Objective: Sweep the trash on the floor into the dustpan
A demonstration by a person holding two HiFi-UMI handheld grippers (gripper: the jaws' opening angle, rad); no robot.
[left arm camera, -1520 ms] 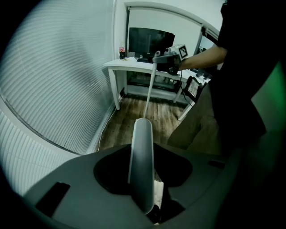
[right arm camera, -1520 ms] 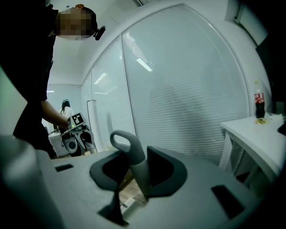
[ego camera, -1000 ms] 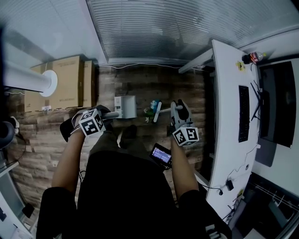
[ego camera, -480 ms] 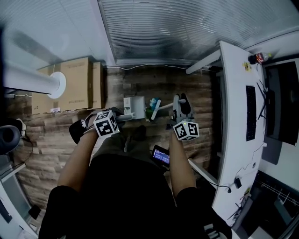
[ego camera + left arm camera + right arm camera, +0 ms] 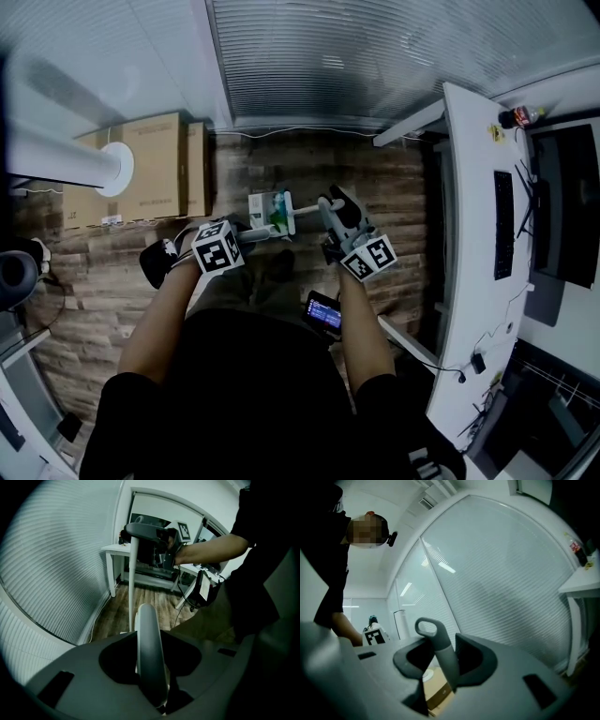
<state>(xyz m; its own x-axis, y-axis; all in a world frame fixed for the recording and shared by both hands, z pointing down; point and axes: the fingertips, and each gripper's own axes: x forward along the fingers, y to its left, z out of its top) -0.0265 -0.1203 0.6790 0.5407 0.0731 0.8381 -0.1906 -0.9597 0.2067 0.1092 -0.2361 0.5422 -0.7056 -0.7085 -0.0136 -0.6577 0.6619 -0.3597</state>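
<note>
1. Trash (image 5: 278, 215), a small green-and-white cluster, now lies at the mouth of the white dustpan (image 5: 262, 208). A second ago it lay on the floor (image 5: 375, 178), clearly off to the dustpan's right.
2. The broom (image 5: 303, 213) has swung left with it, so the sweep looks nearly done. Whether every scrap is inside is too small to tell.
3. Right gripper (image 5: 334, 217): its jaws pinch the broom's grey handle just below the loop end. The trash lies down at the broom's foot, left of the jaws.
4. Left gripper (image 5: 240, 235): its jaws clamp the dustpan's long handle, with the trash just beyond them.
</note>
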